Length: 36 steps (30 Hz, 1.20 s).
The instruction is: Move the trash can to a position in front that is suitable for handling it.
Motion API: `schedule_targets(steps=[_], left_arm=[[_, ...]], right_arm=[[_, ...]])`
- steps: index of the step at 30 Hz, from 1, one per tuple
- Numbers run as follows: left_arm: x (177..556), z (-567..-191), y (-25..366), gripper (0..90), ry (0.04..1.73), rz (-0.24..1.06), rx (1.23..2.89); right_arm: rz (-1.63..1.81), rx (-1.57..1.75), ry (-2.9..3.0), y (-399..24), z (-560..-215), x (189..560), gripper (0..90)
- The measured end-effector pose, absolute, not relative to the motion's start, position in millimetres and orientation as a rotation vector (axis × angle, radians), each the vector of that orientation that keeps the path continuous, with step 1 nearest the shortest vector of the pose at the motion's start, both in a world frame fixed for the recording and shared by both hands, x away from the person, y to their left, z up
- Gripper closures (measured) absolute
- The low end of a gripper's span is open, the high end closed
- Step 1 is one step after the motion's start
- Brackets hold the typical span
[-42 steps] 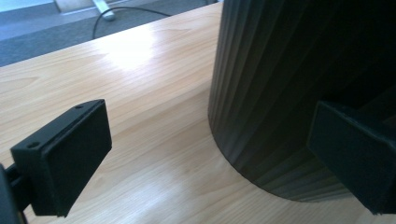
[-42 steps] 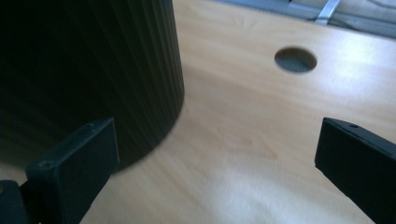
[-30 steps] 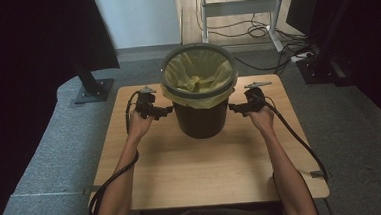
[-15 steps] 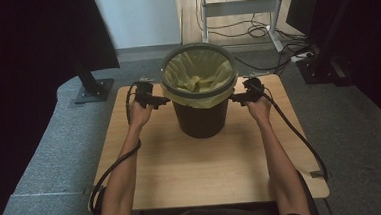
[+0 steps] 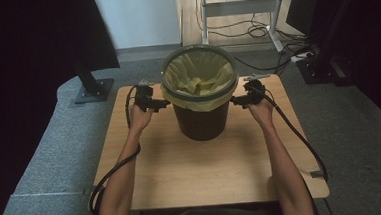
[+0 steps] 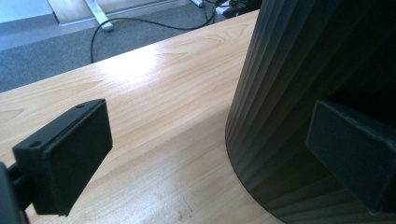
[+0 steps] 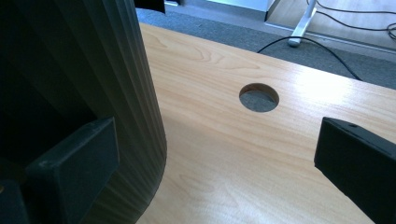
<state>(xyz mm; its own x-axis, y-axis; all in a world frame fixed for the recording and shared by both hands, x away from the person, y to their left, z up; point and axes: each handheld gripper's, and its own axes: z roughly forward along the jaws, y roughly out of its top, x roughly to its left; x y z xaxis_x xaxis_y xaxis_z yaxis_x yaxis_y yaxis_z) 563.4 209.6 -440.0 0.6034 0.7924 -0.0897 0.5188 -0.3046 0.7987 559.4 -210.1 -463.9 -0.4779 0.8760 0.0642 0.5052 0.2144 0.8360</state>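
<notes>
The left gripper point(image 5: 162, 104) and right gripper point(image 5: 234, 102) were held with jaws spread wide, nothing gripped, flanking the black bin point(image 5: 202, 122) on the table point(image 5: 202, 172)

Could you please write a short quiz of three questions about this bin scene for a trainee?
1. True or false: the yellow bag lines the black bin.
2. Where is the left hand-held gripper? A) inside the bin B) beside the bin, jaws apart C) on the floor
3. Fill in: near the right hand-held gripper, the wooden table has a round ____.

Key: 1 true; 2 B; 3 hole.
</notes>
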Motion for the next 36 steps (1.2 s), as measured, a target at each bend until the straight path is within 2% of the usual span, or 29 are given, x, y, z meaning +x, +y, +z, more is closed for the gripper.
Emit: schedule_targets(steps=[12,36], left_arm=[[537,-442,213,0.0,1.005,0.390,1.985],[456,-445,220,0.0,0.940,0.394,1.976]], right_arm=[[1.205,1.243,2.102,-213,-465,531,0.0],[1.237,1.133,2.162,-213,-465,452,0.0]])
